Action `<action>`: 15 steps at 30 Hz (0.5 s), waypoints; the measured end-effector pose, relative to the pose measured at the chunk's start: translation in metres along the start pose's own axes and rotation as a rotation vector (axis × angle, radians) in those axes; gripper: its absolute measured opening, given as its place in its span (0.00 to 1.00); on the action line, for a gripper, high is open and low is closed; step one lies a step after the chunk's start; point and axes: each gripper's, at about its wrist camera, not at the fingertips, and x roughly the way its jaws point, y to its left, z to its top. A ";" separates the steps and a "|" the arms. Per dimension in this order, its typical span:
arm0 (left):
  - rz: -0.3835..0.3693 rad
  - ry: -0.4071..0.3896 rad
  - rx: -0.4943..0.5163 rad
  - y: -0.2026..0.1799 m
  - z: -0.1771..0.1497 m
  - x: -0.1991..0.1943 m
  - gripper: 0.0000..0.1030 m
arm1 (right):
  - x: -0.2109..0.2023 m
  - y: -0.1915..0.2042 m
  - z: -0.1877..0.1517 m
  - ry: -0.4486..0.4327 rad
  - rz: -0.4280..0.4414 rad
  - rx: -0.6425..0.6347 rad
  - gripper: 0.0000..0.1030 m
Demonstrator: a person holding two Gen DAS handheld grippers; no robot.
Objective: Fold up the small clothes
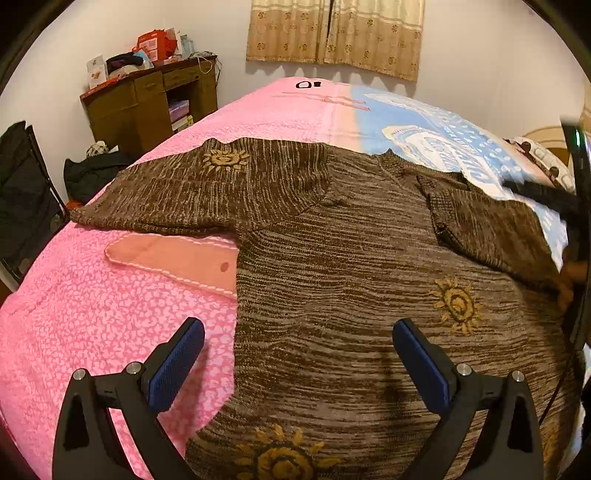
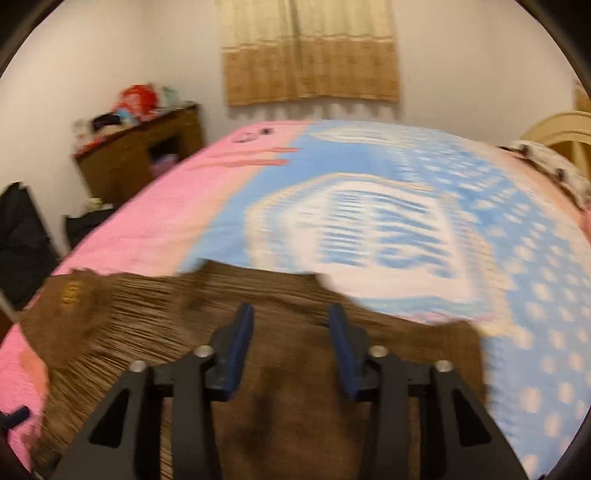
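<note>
A brown knitted sweater with yellow sun patterns lies flat on the bed, its left sleeve spread out to the left and its right sleeve folded in over the body. My left gripper is open and empty, hovering over the sweater's lower left edge. My right gripper is open and empty above the sweater's upper right part; that view is motion-blurred. The right gripper also shows as a dark blurred shape at the right edge of the left wrist view.
The bed is covered by a pink and blue blanket. A wooden cabinet with clutter on top stands at the back left. Dark bags sit on the floor at left. A curtain hangs on the far wall.
</note>
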 end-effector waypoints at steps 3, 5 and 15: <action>-0.029 0.014 -0.015 -0.002 -0.002 -0.005 0.99 | 0.014 -0.052 -0.012 0.098 -0.096 0.057 0.24; -0.028 0.009 -0.008 -0.006 -0.004 -0.011 0.99 | 0.029 -0.090 -0.024 0.143 -0.135 0.108 0.22; 0.000 -0.032 0.011 -0.010 -0.003 -0.031 0.99 | -0.051 -0.100 -0.046 -0.014 -0.139 0.163 0.17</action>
